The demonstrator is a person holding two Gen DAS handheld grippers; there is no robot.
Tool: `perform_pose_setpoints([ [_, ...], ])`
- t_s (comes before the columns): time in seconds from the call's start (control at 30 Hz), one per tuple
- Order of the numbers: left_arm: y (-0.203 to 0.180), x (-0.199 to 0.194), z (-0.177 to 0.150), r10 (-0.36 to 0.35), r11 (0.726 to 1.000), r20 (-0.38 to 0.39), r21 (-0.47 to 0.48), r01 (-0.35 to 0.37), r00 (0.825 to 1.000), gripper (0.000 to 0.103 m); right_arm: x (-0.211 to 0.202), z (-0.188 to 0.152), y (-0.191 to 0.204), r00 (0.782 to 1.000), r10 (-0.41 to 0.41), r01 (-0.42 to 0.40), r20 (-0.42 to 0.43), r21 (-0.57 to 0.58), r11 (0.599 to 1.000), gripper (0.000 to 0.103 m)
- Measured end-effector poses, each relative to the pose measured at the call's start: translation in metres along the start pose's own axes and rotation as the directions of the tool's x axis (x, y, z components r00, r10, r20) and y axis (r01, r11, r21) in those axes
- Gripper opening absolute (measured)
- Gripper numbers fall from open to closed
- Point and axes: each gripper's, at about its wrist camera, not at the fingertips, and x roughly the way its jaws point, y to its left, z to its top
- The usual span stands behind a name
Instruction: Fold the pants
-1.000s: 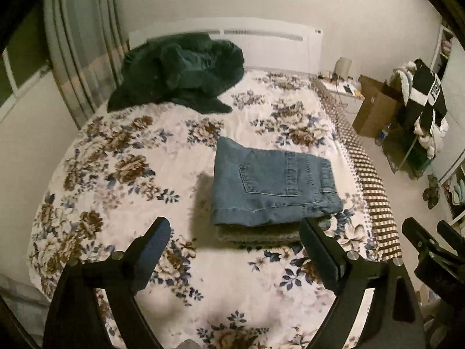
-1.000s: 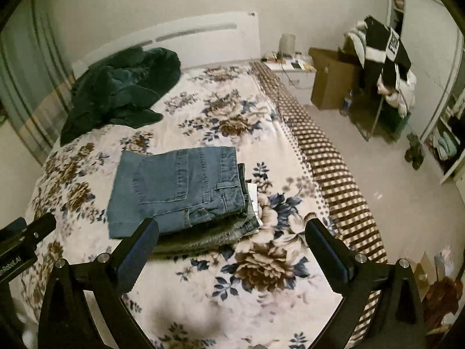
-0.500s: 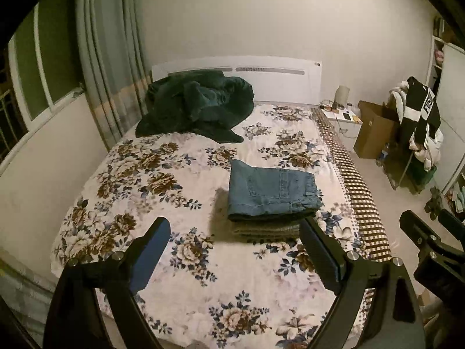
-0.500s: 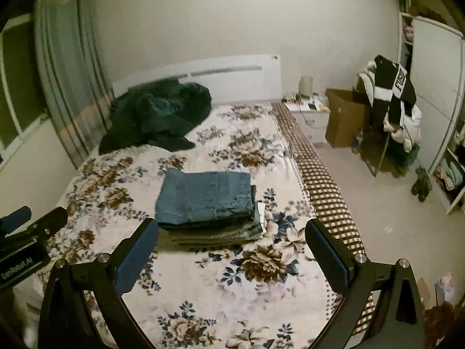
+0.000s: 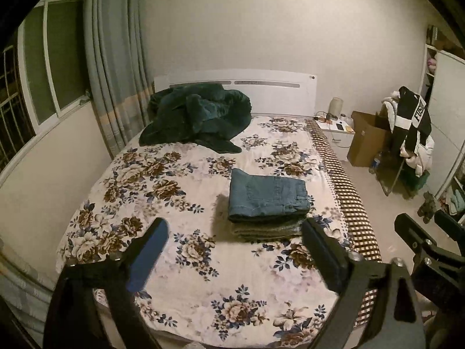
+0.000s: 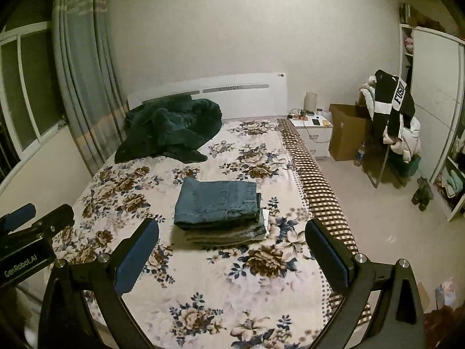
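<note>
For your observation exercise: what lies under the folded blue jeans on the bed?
Under the blue jeans lies a folded grey-green garment, only its edges showing; something white pokes out beside it. Anything deeper is hidden.

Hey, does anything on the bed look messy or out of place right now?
Only the dark green blanket, heaped unfolded by the headboard. The folded jeans sit squarely on the stack.

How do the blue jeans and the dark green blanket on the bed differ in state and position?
The blue jeans are folded into a flat rectangle; the dark green blanket is a crumpled heap. The jeans sit mid-bed on top of another folded garment; the blanket lies by the headboard. Both rest on the floral bedspread, and neither gripper, left or right, touches them.
</note>
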Motion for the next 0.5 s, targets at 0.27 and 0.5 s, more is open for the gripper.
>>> perform_pose_setpoints([
  [0.27,0.007,-0.011,-0.006,-0.004,1.000,0.017,-0.004,0.004,1.000,0.103,-0.020,0.001,0.011,1.000,-0.025,0.025,0.016,-0.007,1.000,0.103],
  [0.5,0.012,-0.013,-0.012,0.006,1.000,0.001,-0.005,-0.006,1.000,0.103,-0.022,0.003,0.016,0.999,-0.029,0.029,0.021,-0.006,1.000,0.103],
])
